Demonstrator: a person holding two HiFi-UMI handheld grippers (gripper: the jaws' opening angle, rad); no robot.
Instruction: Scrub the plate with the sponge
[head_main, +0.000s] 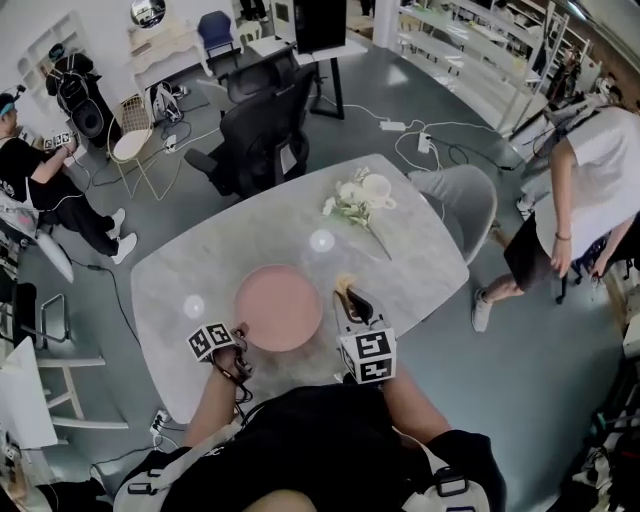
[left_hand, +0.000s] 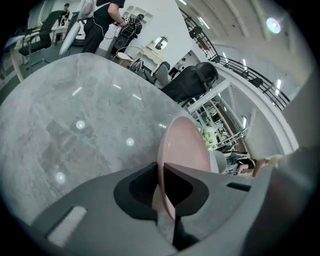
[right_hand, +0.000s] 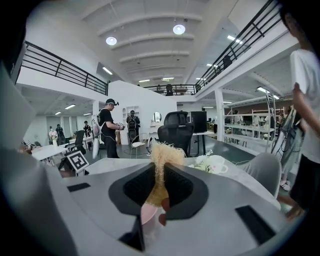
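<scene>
A round pink plate (head_main: 278, 307) lies on the marble table (head_main: 190, 265) in front of me. My left gripper (head_main: 238, 340) is at the plate's near-left rim. In the left gripper view the left gripper (left_hand: 161, 182) is shut on the rim of the plate (left_hand: 183, 145), which stands edge-on between the pads. My right gripper (head_main: 350, 302) hovers by the plate's right edge, shut on a yellowish fibrous sponge (head_main: 343, 289). In the right gripper view the sponge (right_hand: 161, 156) sticks up from the right gripper (right_hand: 160, 187), with a sliver of pink plate (right_hand: 148, 213) below.
White flowers with a white cup (head_main: 358, 193) lie on the table's far side. A black office chair (head_main: 262, 135) and a grey chair (head_main: 468, 200) stand behind the table. One person (head_main: 590, 190) stands at the right; another (head_main: 30, 175) sits at the far left.
</scene>
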